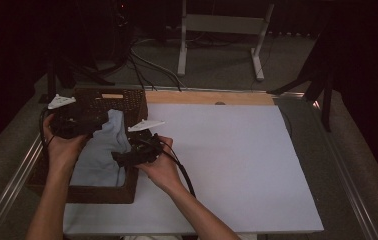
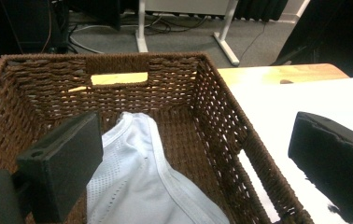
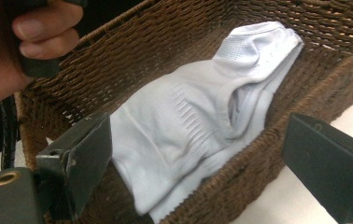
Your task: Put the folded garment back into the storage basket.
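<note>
Overhead, both grippers (left (image 1: 97, 131), right (image 1: 118, 160)) are hovering with jaws apart over a pale garment (image 1: 99, 155) lying inside a wicker basket (image 1: 102, 192).

Two bare forearms reaching in from below, left hand (image 1: 63, 147) gripping the black two-jaw left gripper (image 1: 79, 121), fingers (image 2: 60, 165) spread wide apart, right hand (image 1: 163, 167) holding the black right gripper (image 1: 134, 152) angled leftward, fingers (image 3: 83, 161) likewise parted, both empty.
</note>
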The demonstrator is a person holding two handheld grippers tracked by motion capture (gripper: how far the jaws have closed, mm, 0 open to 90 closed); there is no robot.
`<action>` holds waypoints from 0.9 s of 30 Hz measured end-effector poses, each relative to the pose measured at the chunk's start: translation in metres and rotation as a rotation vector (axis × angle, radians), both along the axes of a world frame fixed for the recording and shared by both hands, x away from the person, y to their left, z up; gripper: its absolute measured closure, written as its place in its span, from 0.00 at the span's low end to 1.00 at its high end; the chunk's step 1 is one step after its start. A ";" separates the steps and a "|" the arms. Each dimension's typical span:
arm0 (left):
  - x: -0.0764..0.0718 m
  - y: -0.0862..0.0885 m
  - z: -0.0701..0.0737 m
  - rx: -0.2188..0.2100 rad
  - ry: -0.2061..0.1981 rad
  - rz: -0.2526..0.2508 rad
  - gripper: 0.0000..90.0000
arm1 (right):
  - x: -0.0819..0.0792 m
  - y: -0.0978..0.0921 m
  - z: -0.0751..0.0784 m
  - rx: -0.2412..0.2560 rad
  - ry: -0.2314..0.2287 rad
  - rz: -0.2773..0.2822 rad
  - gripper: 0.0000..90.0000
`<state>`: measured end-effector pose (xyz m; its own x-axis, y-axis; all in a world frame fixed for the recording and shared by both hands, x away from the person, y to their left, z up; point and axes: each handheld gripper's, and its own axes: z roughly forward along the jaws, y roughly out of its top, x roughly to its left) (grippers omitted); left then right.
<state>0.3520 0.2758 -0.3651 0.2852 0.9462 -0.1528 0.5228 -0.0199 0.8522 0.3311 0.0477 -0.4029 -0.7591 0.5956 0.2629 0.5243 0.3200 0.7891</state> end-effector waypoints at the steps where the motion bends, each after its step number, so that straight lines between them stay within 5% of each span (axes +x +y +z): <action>1: -0.001 0.000 0.000 -0.002 -0.004 -0.001 0.05 | 0.001 -0.002 0.000 -0.001 -0.001 -0.003 0.10; 27: -0.017 -0.018 -0.010 -0.018 -0.026 -0.040 0.05 | 0.009 -0.053 0.002 0.020 -0.043 -0.066 0.10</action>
